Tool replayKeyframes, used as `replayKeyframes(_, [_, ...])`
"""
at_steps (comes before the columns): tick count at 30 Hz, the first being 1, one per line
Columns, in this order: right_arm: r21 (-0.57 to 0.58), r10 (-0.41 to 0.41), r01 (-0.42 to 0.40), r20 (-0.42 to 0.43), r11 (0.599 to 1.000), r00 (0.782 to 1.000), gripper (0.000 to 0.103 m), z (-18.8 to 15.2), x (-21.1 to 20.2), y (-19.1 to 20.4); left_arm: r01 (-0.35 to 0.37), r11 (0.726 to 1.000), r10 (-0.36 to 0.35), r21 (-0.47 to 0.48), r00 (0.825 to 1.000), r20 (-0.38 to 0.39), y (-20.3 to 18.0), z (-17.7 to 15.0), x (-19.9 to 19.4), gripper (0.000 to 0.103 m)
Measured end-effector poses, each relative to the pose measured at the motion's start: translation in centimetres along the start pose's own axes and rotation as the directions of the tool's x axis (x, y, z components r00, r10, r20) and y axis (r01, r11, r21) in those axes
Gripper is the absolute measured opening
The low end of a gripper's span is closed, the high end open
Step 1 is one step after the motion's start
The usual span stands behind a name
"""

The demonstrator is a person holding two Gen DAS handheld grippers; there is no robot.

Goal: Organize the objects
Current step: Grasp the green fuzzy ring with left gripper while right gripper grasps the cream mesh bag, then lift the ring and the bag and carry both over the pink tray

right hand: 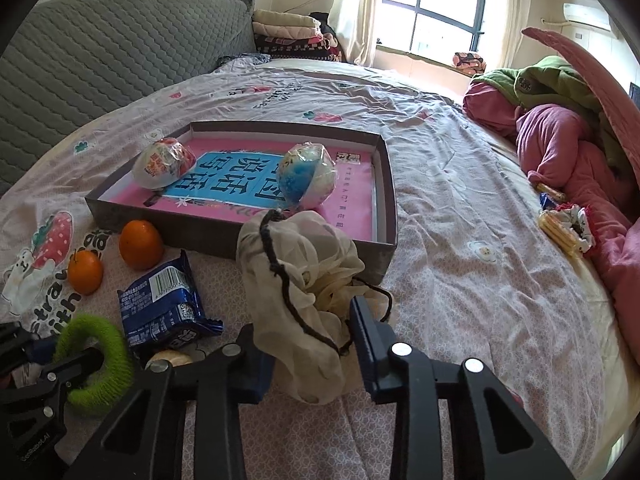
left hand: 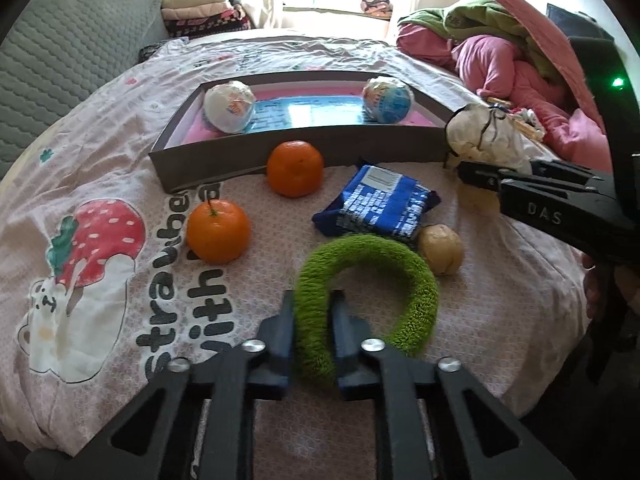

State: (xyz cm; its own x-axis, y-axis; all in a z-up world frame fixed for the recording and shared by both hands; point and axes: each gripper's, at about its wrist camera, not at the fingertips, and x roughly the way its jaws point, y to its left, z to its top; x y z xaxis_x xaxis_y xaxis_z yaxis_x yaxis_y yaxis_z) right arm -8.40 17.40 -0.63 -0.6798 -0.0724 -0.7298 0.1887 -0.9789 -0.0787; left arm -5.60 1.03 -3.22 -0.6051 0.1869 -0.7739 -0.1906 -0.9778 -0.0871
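Observation:
A grey shallow box (left hand: 304,150) (right hand: 384,152) lies on the bed with two wrapped balls inside, one white (left hand: 229,107) (right hand: 162,163) and one blue (left hand: 387,100) (right hand: 307,178). My left gripper (left hand: 312,308) is shut on a green fuzzy ring (left hand: 372,284) (right hand: 100,354). My right gripper (right hand: 304,332) (left hand: 472,172) is shut on a cream drawstring pouch (right hand: 296,276) (left hand: 480,132), held near the box's front right corner. Two oranges (left hand: 295,168) (left hand: 218,230), a blue snack packet (left hand: 380,204) (right hand: 164,304) and a beige round item (left hand: 440,249) lie in front of the box.
A pile of pink and green clothes (right hand: 568,148) lies on the right of the bed. Small snack wrappers (right hand: 564,224) lie beside it. A grey quilted headboard (right hand: 100,52) stands at the left, with folded blankets (right hand: 292,36) by the window.

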Motion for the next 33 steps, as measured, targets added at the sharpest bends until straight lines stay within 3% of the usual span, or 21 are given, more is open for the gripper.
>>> replayKeyframes(3, [0.005, 0.024, -0.024, 0.001, 1.0, 1.0, 0.027, -0.1, 0.0, -0.1, 0.016, 1.0, -0.016, -0.013, 1.0, 0.007, 0.2, 0.0, -0.1, 0.011])
replayKeyframes(15, [0.015, 0.076, -0.078, 0.101, 0.997, 0.992, 0.019, 0.4, -2.0, -0.1, 0.054, 0.999, -0.054, 0.0, 0.993, 0.108, -0.3, 0.5, -2.3, 0.011])
replayKeyframes(23, [-0.009, 0.119, -0.119, 0.215, 0.993, 0.969, 0.019, 1.1, -4.4, 0.5, 0.036, 0.999, -0.035, -0.001, 0.98, 0.196, 0.0, 1.8, -4.1, 0.011])
replayKeyframes(33, [-0.066, 0.17, -0.158, 0.312, 0.985, 0.935, 0.019, 1.6, -6.5, 1.9, -0.004, 1.0, 0.008, -0.019, 0.971, 0.239, 0.7, 4.0, -4.8, 0.011])
